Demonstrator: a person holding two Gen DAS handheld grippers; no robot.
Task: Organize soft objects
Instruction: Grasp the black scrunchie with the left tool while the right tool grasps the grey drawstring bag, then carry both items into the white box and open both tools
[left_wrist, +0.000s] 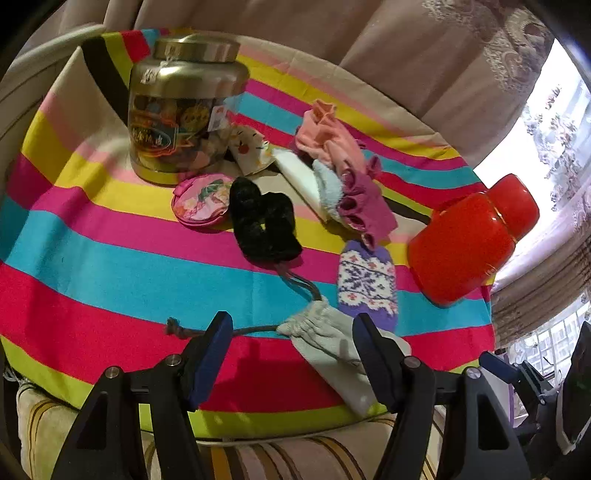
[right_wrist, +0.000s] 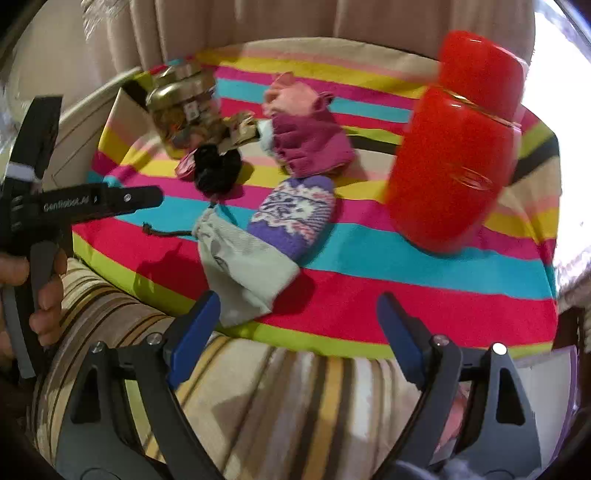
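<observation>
A grey drawstring pouch (left_wrist: 332, 350) (right_wrist: 243, 266) lies near the front edge of the striped cloth (left_wrist: 110, 258) (right_wrist: 424, 266). My left gripper (left_wrist: 293, 332) hovers open over it, with the pouch's neck between the jaws and its body under the right finger; the pads are not pressing. Behind the pouch lie a purple patterned sock (left_wrist: 365, 284) (right_wrist: 295, 218), a black fuzzy piece (left_wrist: 264, 225) (right_wrist: 216, 166), magenta gloves (left_wrist: 364, 206) (right_wrist: 310, 144), a pink glove (left_wrist: 325, 136) (right_wrist: 291, 96) and a pink round purse (left_wrist: 199, 199). My right gripper (right_wrist: 299, 321) is open and empty above the cloth's front edge.
A red flask (left_wrist: 469, 240) (right_wrist: 454, 158) stands at the right. A jar with a gold lid (left_wrist: 181, 110) (right_wrist: 181, 107) stands at the back left. A striped cushion (right_wrist: 277, 398) lies under the cloth. Curtains hang behind. A hand (right_wrist: 40, 291) grips the left tool's handle.
</observation>
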